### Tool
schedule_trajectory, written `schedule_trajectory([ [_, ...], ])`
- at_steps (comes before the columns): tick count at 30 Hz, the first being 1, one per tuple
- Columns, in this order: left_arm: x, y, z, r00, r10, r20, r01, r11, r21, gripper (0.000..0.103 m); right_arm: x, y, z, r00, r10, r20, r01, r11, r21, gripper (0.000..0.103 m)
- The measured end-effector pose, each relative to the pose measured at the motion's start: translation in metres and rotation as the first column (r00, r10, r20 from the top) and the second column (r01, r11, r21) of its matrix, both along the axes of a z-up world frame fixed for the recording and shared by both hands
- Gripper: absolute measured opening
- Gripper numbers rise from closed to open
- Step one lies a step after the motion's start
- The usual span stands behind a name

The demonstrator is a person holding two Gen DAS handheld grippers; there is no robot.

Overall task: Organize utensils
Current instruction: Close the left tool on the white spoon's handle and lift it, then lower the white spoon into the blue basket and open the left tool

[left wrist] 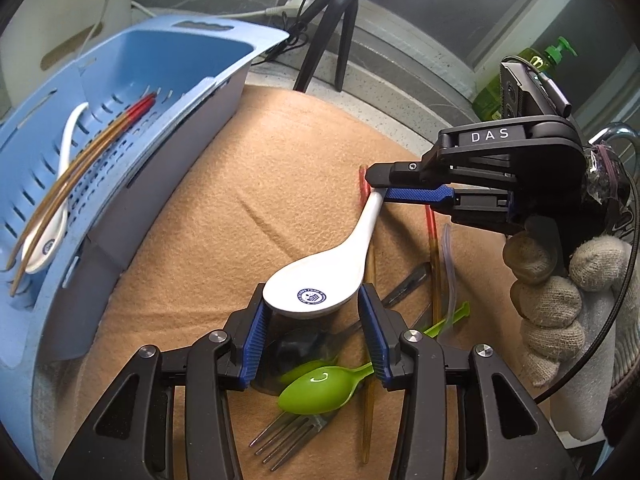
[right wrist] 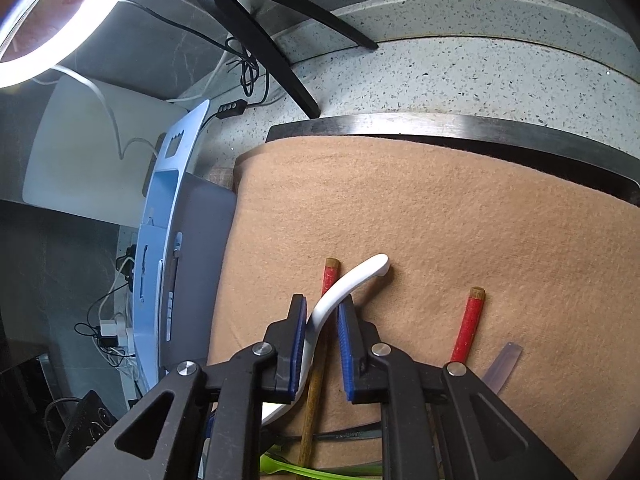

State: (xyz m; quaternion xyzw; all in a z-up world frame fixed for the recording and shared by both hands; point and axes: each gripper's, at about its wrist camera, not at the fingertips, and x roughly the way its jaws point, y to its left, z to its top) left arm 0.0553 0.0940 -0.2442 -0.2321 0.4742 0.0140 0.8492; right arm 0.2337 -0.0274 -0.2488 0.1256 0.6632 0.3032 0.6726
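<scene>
A white ceramic spoon (left wrist: 320,280) hangs over the tan cloth (left wrist: 248,184). My left gripper (left wrist: 312,296) is shut on its bowl, one blue pad on each side. From the right, my right gripper (left wrist: 380,186) is shut on the handle's end. In the right wrist view the white handle (right wrist: 360,276) runs up between the pads of my right gripper (right wrist: 322,302). Below the spoon lie a green plastic spoon (left wrist: 316,392), a metal fork (left wrist: 288,436), red-tipped chopsticks (left wrist: 432,232) and a dark spoon (left wrist: 296,348), partly hidden.
A blue slotted basket (left wrist: 160,64) at the left holds red-tipped chopsticks (left wrist: 80,160) and another white spoon (left wrist: 66,148). A tripod (left wrist: 332,32) and a green soap bottle (left wrist: 536,64) stand behind. A gloved hand (left wrist: 548,292) holds the right gripper. Two red chopstick ends (right wrist: 470,320) lie on the cloth.
</scene>
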Motion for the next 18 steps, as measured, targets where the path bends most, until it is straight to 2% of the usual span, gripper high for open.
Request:
schedule_trajectory([
  [9, -0.010, 0.003, 0.023, 0.999, 0.008, 0.047, -0.009, 1.000, 0.016, 0.042, -0.001, -0.003, 0.024, 1.000, -0.007, 0.022, 0.006, 0.999, 0.049, 0.013],
  [18, -0.025, 0.030, 0.054, 0.993, 0.051, 0.105, -0.056, 0.997, 0.044, 0.042, -0.009, 0.026, 0.061, 0.998, 0.025, 0.062, -0.032, 0.993, 0.114, 0.012],
])
